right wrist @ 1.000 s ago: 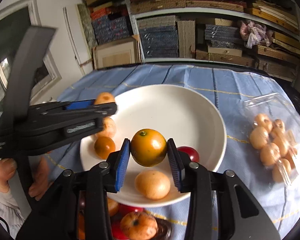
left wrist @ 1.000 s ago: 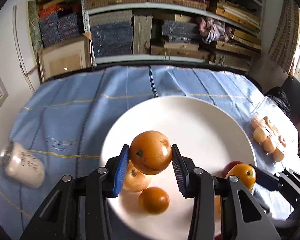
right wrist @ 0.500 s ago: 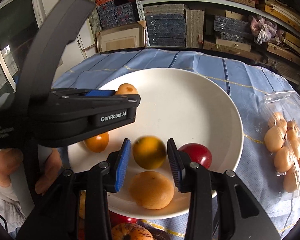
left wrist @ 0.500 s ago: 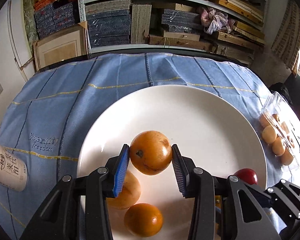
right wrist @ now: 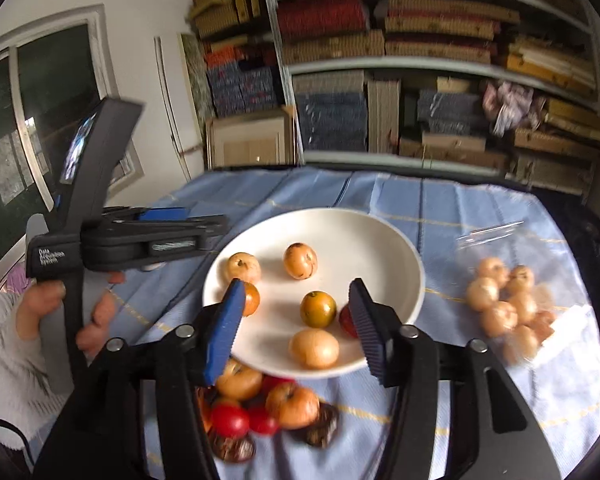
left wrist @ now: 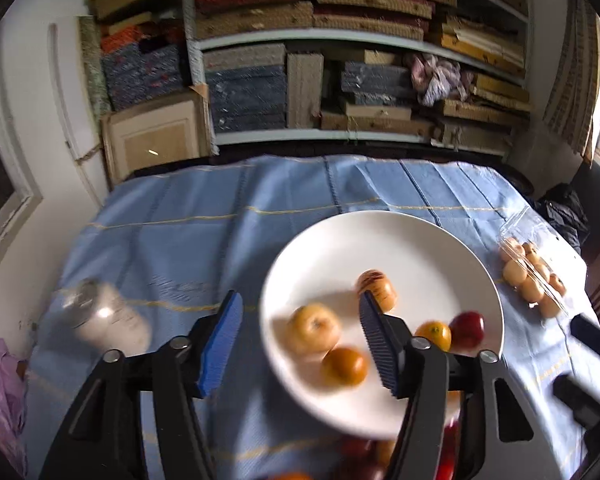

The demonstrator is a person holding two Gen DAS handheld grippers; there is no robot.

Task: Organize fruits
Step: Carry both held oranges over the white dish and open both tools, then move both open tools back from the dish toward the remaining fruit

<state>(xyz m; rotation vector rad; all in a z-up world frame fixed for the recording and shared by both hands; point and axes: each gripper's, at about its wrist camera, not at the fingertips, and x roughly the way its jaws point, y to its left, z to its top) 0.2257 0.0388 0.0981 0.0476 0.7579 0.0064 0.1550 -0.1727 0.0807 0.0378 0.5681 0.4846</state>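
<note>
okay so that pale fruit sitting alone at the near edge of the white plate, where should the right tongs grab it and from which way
Grip the pale fruit across its middle, the widest part, coming down from above. It lies on its side, slightly oval, near the white plate rim, with the red fruit close on its right, so probably put the jaws front and back rather than left and right. The right tongs are already open above it.
</note>
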